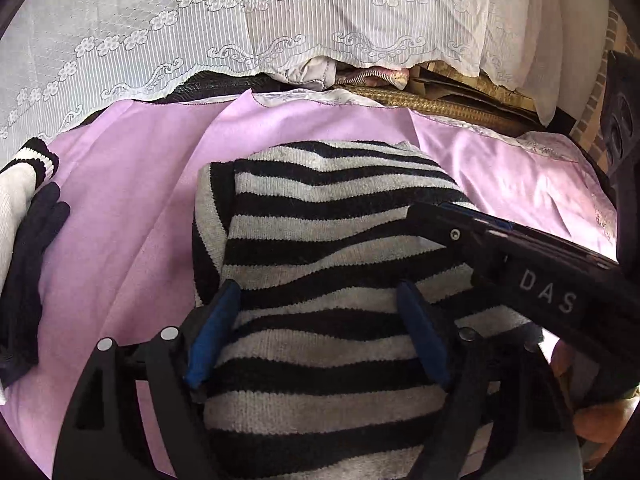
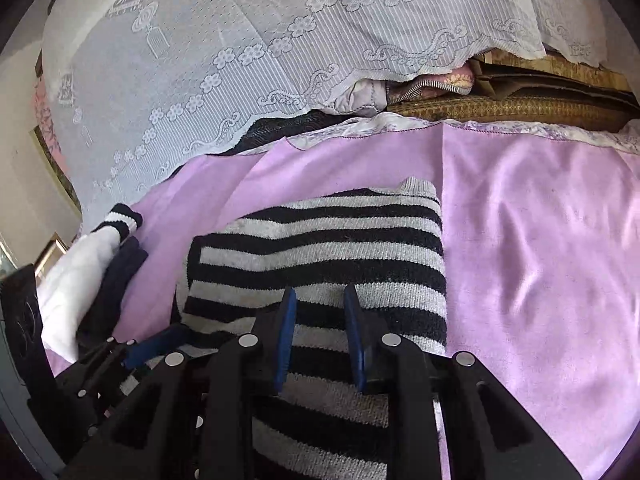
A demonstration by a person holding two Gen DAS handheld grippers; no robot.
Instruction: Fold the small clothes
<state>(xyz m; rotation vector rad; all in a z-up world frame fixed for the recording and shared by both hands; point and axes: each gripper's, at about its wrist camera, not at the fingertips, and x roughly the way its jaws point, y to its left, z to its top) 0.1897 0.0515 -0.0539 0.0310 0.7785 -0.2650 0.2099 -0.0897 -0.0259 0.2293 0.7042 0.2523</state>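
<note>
hiding the striped sweater's near edge, left gripper fingers spread wide, right gripper narrowly apart

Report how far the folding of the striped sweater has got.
Done: the striped sweater lies in a compact block on the purple cloth, its left edge turned over. In hand: nothing gripped; the left gripper stands open over it, and the right gripper, narrower, shows no fabric pinched. Left: the white and dark clothes at the left lie unfolded.
</note>
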